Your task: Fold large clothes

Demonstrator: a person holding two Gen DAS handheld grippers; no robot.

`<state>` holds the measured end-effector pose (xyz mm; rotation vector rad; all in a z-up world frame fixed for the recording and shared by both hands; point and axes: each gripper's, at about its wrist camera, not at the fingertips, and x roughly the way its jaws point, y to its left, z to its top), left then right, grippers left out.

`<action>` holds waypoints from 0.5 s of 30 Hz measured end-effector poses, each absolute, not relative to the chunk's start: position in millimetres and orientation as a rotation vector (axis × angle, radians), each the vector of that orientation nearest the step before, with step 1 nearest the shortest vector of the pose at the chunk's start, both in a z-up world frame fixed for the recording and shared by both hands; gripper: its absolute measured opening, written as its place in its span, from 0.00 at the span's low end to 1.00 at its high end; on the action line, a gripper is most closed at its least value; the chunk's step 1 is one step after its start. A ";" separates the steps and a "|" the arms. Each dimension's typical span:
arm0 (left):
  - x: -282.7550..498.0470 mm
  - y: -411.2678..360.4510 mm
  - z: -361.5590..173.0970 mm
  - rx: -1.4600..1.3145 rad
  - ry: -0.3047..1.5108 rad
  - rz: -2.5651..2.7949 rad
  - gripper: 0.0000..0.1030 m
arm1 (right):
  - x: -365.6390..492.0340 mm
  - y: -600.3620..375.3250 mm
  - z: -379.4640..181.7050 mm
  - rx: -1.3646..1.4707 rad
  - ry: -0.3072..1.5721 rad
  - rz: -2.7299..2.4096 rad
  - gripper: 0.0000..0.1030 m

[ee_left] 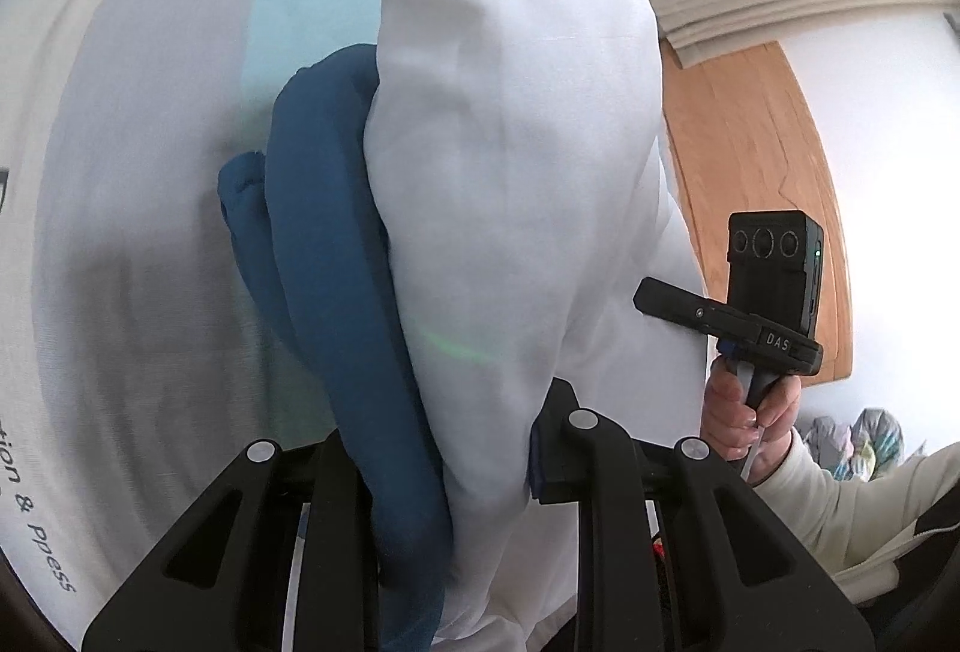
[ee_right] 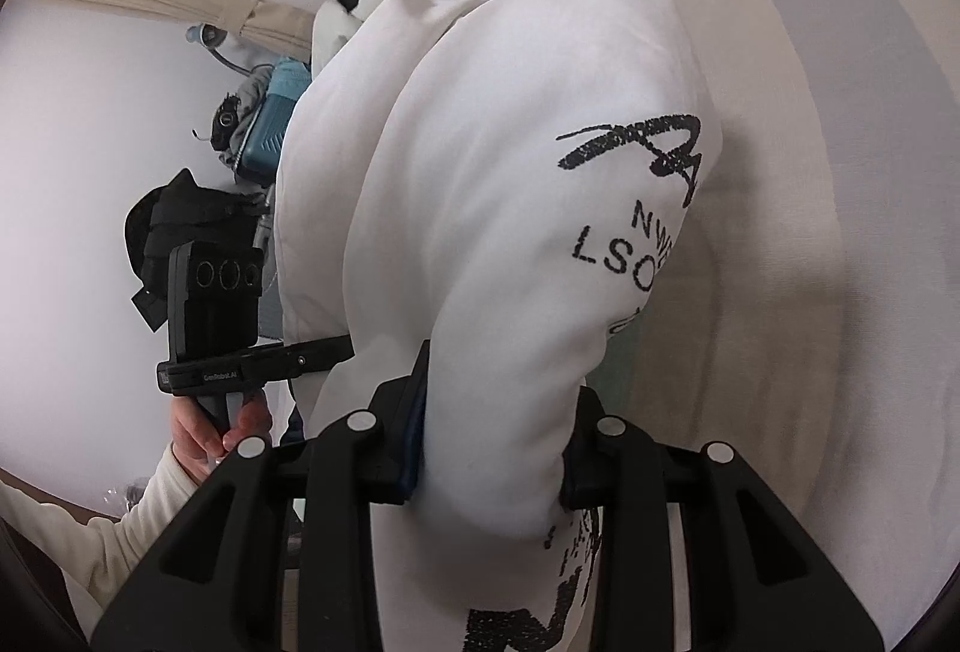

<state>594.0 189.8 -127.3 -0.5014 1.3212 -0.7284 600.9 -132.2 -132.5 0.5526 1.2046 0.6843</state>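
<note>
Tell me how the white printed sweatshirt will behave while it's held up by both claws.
Likely floppy: the white sweatshirt drapes in soft folds over the right claw. Probably thick, since it bunches fat in the left claw. Its blue part hangs loose and may swing.

We see the bulky white printed sweatshirt (ee_right: 510, 232) bunched between both sets of fingers, its blue lining fold (ee_left: 336, 244) left, over the pale bed sheet (ee_left: 150, 202).
</note>
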 end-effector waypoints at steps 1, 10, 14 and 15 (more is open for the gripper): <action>593.8 188.3 -124.2 -0.494 1.317 -0.735 0.21 | 598.7 -135.7 -129.0 0.554 1.197 0.681 0.30; 581.5 134.9 -77.0 -0.428 1.276 -0.801 0.21 | 568.7 -192.5 -83.3 0.540 1.116 0.640 0.30; 578.4 83.3 -63.2 -0.382 1.271 -0.844 0.21 | 547.1 -241.8 -64.0 0.545 1.069 0.603 0.30; 578.8 69.7 -61.1 -0.370 1.270 -0.851 0.21 | 542.2 -254.6 -61.3 0.547 1.060 0.594 0.30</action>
